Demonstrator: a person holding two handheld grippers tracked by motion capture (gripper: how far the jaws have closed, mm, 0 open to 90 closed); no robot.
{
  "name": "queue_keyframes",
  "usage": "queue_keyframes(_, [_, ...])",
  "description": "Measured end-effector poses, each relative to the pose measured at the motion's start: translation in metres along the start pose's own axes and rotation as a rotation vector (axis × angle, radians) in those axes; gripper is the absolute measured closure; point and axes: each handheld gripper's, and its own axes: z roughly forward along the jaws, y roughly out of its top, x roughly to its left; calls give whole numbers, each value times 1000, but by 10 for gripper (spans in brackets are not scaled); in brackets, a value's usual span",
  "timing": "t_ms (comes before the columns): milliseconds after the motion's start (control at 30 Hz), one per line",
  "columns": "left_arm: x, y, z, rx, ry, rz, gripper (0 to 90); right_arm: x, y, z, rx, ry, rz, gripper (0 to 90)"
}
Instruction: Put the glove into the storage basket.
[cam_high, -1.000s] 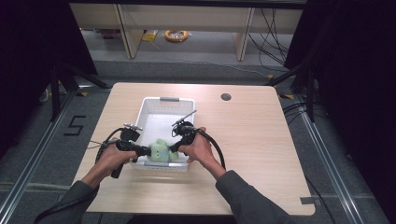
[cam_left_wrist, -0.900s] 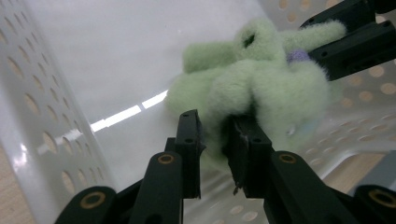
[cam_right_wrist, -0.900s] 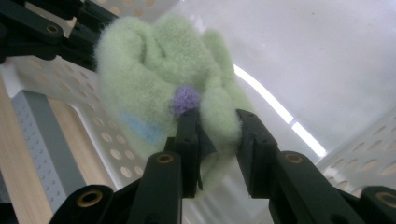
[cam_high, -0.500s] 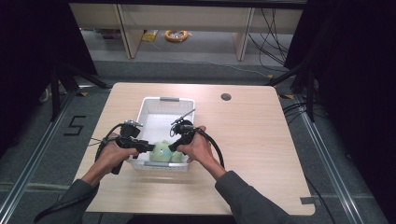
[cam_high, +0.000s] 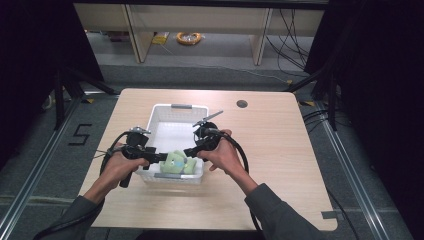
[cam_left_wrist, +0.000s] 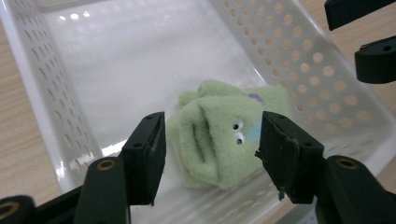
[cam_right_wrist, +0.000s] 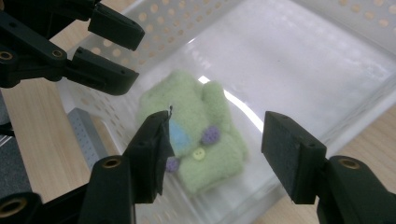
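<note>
Light wooden table with rounded corners and a dark round hole near the far edge. Grey floor around it, marked with a black "5". Pale shelving behind, cables trailing down, black curtains either side.

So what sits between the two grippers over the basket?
In the high view, the green felt toy lies in the white basket, between the left gripper and the right gripper. Both sets of jaws stand open, clear of it.
</note>
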Motion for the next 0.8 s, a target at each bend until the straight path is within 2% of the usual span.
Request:
queue_keyframes(100, [-5,-2,-3,-10,-8,0,386,-2,-3,-6,-12,19,-4,409])
queue_keyframes(133, [-7,-3,-4,-17,-13,4,376,0,-4,-9,-3,10,18,400])
queue_keyframes(200, [-12,-5,-6,-25,-20,2,357,-1,-8,-16,-22,26,7,385])
queue_keyframes(233, [-14,-6,-7,-28,-17,-1,339,-2,-9,-18,-37,18,1,379])
queue_keyframes(267, [-19,-10,-7,-33,-19,4,328,0,-13,-26,-33,33,23,370])
queue_keyframes(300, [-19,-10,-7,-33,-19,4,320,0,-13,-26,-33,33,23,370])
queue_keyframes(333, [-22,-11,-8,-34,-25,3,320,-4,-15,-28,-57,35,-14,368])
queue_keyframes(433, [-30,-15,-10,-52,-33,2,295,-7,-21,-37,-82,27,-12,364])
queue_keyframes(533, [-38,-18,-12,-66,-61,-4,259,-10,-29,-46,-103,11,-22,354])
queue_keyframes(567, [-42,-19,-12,-86,-65,-12,244,-11,-31,-48,-106,17,-22,354])
queue_keyframes(633, [-47,-20,-13,-75,-76,-2,216,-14,-36,-54,-108,27,-19,351])
queue_keyframes(667, [-50,-20,-14,-76,-78,4,209,-16,-41,-58,-118,31,3,351])
queue_keyframes(733, [-56,-22,-14,-85,-87,18,209,-18,-43,-60,-125,34,-2,351])
queue_keyframes(800, [-61,-23,-15,-87,-101,16,204,-20,-48,-64,-131,32,3,348])
